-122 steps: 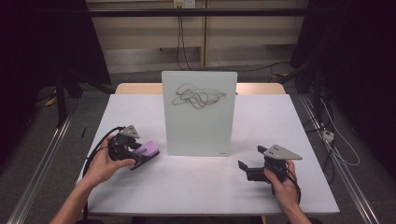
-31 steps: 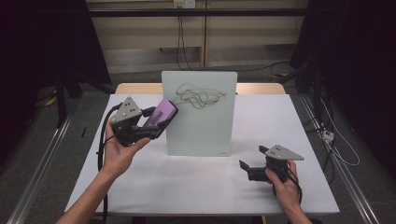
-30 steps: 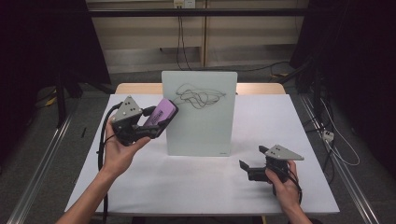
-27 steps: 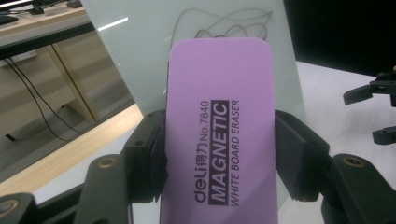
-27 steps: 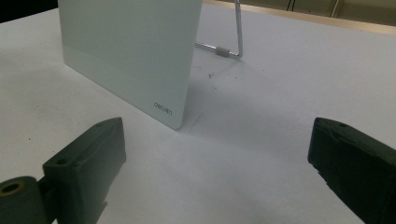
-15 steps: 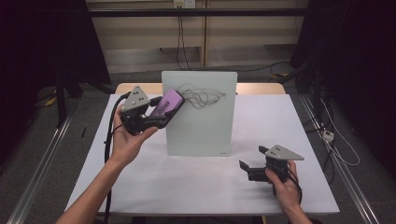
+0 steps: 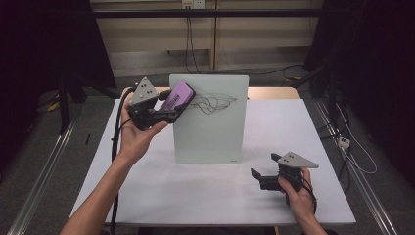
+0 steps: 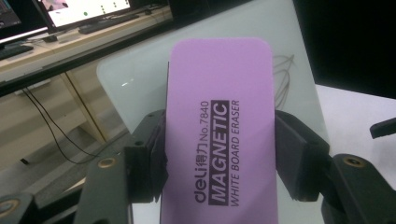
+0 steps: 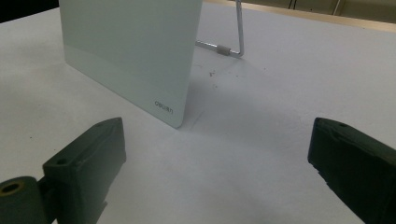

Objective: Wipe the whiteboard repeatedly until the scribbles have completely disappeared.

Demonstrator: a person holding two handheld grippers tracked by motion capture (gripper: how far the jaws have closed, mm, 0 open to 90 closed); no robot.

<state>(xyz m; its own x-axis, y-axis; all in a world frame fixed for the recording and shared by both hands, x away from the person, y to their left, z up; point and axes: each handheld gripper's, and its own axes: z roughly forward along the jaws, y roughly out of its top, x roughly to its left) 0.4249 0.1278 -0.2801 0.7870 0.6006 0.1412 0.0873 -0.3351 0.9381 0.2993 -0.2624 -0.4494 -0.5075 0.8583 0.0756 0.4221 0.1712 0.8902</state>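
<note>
The purple eraser [image 7: 176, 97] sits clamped between the jaws of my left hand-held gripper [image 7: 169, 105], raised off the desk [image 7: 195, 191] at the upper left corner of the upright whiteboard [image 7: 210, 132]. In the left gripper view the eraser [image 8: 219, 140] stands lengthwise between the two black jaws, which press on its long sides, and its printed face reads "MAGNETIC WHITE BOARD ERASER". Its far end lies against or just before the whiteboard [image 8: 140, 79]; I cannot tell whether it touches the surface. A black scribble [image 7: 215, 102] runs across the upper part of the board, just beside the eraser's tip, and a few of its strokes [image 8: 282, 79] show past the eraser's right edge. My left hand [image 7: 134, 134] grips the gripper body from below, with the cable [image 7: 116, 132] trailing down beside my forearm. The whiteboard stands on the white desk, leaning back on a thin metal stand [image 9: 236, 35] behind it. My right hand-held gripper [image 7: 259, 177] rests low on the desk near the board's lower right corner, well apart from the eraser; its jaws stand wide apart with nothing between them, pointing toward the board's corner [image 9: 175, 116].
</note>
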